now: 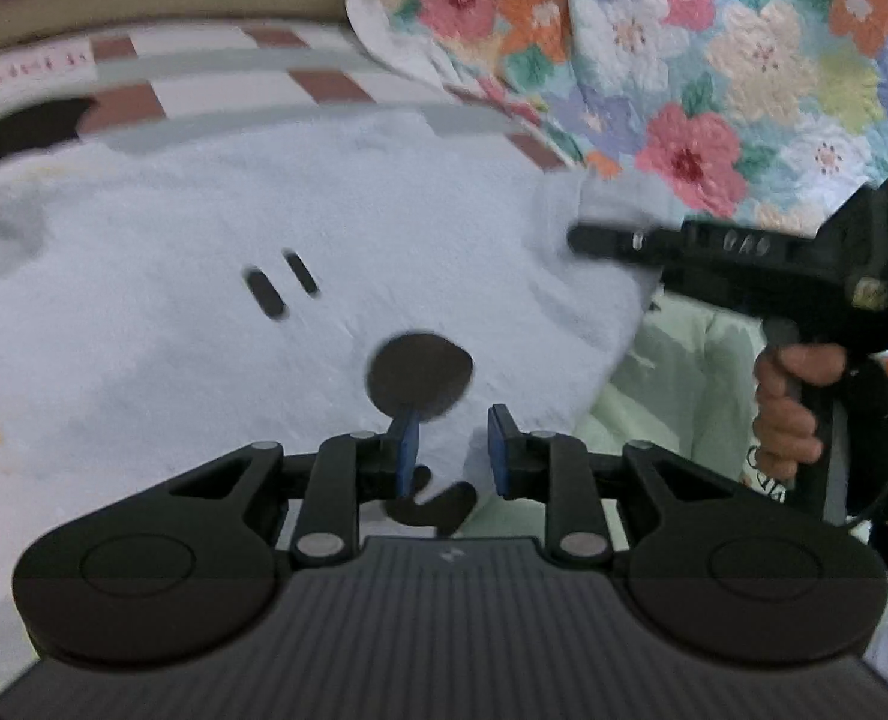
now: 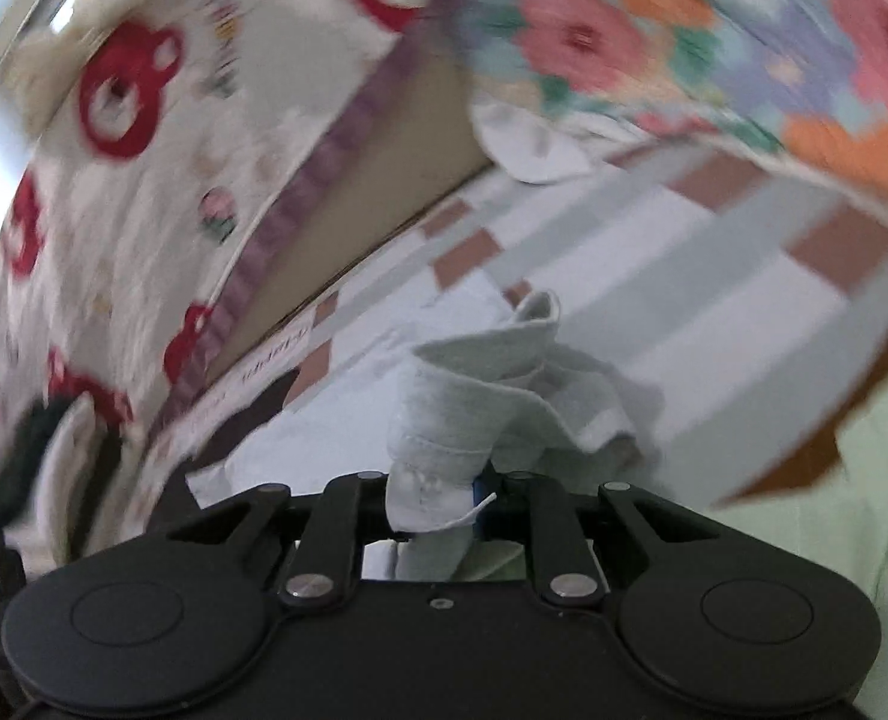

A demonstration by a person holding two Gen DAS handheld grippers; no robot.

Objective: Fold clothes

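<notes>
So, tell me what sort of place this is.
Most likely a bedroom, on a bed: a checked sheet, a flowered quilt heaped beside it, and a white top spread out for folding.

Pale blue garment (image 1: 204,312) (black face print), floral multicolour quilt (image 1: 714,60), checked brown-grey-white sheet (image 2: 654,276)

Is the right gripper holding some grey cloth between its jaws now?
Yes: in the right wrist view the right gripper has a bunched fold of grey cloth pinched between its jaws.
</notes>
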